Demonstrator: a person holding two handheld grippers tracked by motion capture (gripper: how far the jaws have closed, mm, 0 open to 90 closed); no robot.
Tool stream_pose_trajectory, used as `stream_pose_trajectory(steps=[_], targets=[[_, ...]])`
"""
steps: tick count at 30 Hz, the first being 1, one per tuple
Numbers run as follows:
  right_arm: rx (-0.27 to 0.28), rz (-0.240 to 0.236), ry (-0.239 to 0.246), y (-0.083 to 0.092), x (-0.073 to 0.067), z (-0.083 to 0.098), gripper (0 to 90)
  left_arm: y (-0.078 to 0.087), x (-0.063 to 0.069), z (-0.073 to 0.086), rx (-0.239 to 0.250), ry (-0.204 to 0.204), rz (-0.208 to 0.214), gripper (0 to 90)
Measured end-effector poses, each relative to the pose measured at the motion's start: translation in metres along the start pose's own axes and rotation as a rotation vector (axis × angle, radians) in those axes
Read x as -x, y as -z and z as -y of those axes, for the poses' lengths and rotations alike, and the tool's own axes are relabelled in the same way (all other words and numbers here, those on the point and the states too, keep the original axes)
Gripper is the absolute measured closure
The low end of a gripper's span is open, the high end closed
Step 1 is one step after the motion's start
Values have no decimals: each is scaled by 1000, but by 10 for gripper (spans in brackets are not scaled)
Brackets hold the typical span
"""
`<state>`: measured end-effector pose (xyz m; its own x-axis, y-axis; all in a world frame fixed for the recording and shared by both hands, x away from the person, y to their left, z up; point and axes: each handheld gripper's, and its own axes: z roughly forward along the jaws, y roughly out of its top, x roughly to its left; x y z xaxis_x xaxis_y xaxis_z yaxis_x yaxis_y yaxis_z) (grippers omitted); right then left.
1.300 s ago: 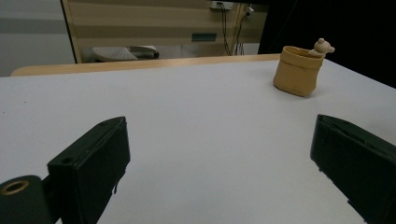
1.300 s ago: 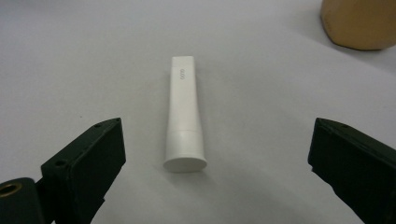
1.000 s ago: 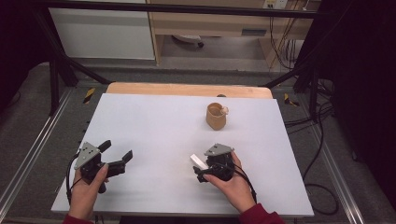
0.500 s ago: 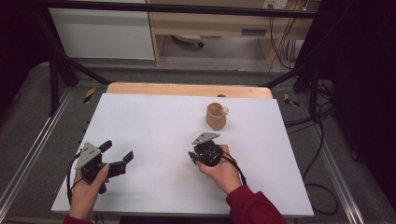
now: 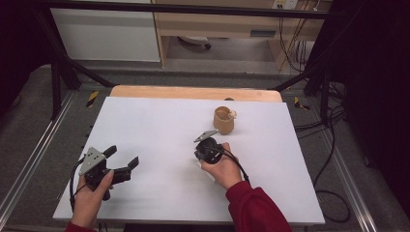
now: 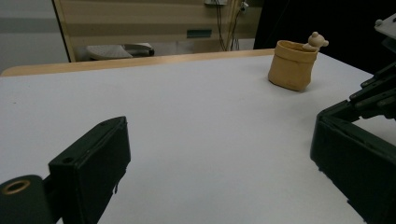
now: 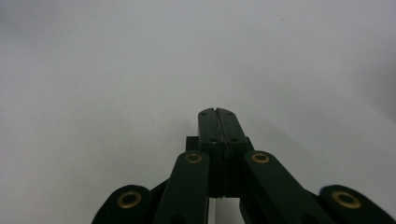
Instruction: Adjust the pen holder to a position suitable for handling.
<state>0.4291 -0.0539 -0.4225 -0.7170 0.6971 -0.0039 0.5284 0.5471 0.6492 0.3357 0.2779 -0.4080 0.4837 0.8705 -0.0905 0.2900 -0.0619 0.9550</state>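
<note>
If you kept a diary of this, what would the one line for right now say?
left gripper: open, resting on table | right gripper: jaws just closed, nothing between them, near tan pot | pot: upright, untouched

The left gripper [image 5: 121, 164] sits at about 8 o'clock in the high view, gripped from below by the left hand [image 5: 89, 200], its jaws spread wide and aimed toward 2 o'clock. The right gripper [image 5: 205, 147], near the centre, is held by the right hand [image 5: 223, 169] on a red-sleeved forearm entering from 5 o'clock. Its jaws have just been closing and now meet flush, with nothing between them.
</note>
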Motion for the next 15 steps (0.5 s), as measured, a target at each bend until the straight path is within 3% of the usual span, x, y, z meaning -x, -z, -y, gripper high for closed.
stream_pose_trajectory(steps=[6,15], targets=[[-57,-10,11,-11,-2,-4,900,0,0,0,-2,-2,3,52],[-105,-19,36,-9,-7,-3,900,-1,1,0,-6,-4,4,52]])
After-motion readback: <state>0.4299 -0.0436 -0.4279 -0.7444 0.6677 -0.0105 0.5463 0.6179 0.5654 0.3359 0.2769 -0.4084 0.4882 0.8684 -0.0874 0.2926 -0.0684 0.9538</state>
